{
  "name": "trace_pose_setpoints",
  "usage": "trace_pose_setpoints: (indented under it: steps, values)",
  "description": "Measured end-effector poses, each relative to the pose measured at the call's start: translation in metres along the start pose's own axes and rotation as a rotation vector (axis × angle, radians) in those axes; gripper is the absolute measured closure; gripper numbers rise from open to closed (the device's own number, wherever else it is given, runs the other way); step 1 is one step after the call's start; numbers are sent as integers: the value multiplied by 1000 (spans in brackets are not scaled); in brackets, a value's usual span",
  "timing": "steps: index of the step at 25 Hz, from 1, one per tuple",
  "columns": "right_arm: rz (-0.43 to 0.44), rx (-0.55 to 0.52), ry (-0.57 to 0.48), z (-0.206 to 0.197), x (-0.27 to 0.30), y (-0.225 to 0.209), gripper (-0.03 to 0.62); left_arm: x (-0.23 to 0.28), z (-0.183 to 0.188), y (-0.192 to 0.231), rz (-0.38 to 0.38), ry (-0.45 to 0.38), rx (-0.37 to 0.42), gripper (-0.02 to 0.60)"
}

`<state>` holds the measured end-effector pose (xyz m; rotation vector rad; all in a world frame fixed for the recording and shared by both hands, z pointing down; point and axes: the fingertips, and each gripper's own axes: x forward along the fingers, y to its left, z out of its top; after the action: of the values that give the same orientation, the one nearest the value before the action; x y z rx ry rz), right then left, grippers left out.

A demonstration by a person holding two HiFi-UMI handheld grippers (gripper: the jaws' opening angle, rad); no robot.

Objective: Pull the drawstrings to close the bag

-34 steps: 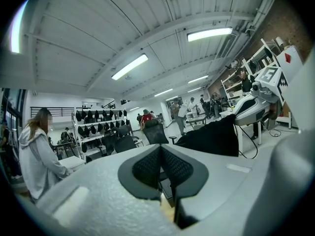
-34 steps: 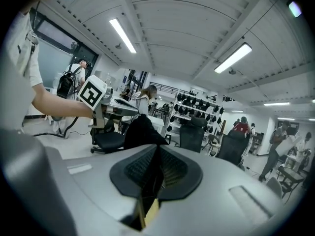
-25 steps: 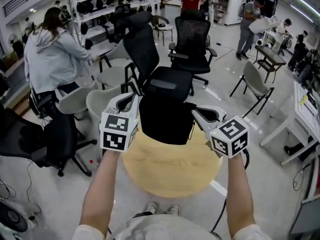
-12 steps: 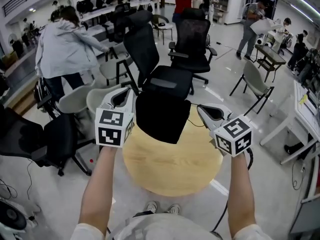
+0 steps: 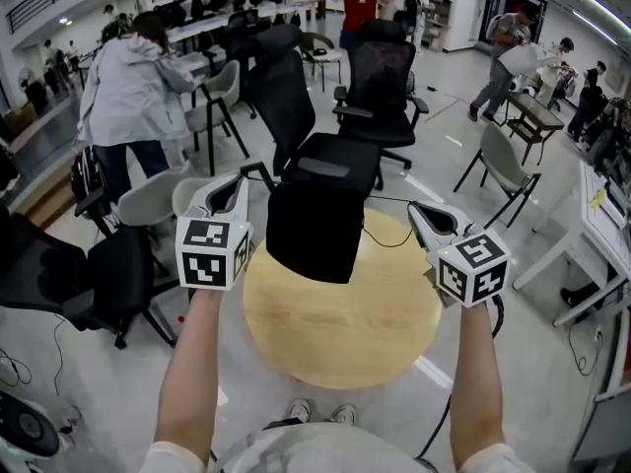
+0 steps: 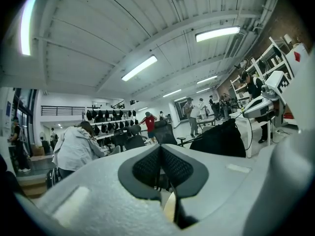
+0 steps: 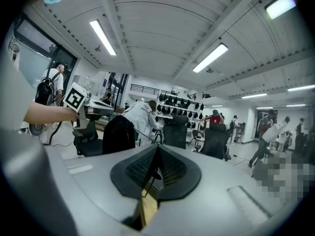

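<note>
1. The round light-wood table (image 5: 345, 333) is where it was a second ago. The count is one, and nothing rests on it.
2. The black fabric drawstring bag (image 5: 315, 230) has drifted slightly toward the person's left and hangs in the air above the table's far edge, between the two grippers. The count is one. It also shows in the left gripper view (image 6: 221, 139) and the right gripper view (image 7: 118, 134).
3. The left gripper (image 5: 240, 180) and the right gripper (image 5: 416, 210) hugged the bag's sides a second ago and now stand clearly apart from it, having spread outward. The count is two. Each has its jaws pressed together on a cord, the left (image 6: 160, 149) as well as the right (image 7: 157, 151).
4. The thin black drawstrings (image 5: 389, 203) now run out in the open from the bag's top to each pinch; before, they were barely exposed. The count is two, one per side, and a small loop hangs slack on the right. This suggests the closing pull is under way, and more spreading probably remains before the mouth is fully cinched.
</note>
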<state>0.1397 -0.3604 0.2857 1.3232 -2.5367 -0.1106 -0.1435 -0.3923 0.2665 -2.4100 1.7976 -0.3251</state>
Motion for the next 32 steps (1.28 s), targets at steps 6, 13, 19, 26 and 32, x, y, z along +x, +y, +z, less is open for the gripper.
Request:
trace_pose_setpoints:
  steps: [6, 13, 19, 26, 32]
  values:
    - [-109, 48, -5, -3, -4, -20, 591, -4, -4, 8, 22, 5, -7, 575]
    - [-271, 108, 5, -7, -9, -47, 591, -4, -6, 14, 48, 12, -15, 574]
    - [-393, 159, 16, -15, -19, -68, 591, -5, -15, 20, 63, 21, -39, 574]
    - [-482, 192, 19, -24, -31, -86, 591, -4, -27, 29, 97, 45, -82, 575]
    - [-528, 202, 4, -24, -43, -95, 591, -7, -28, 37, 123, 43, -97, 575]
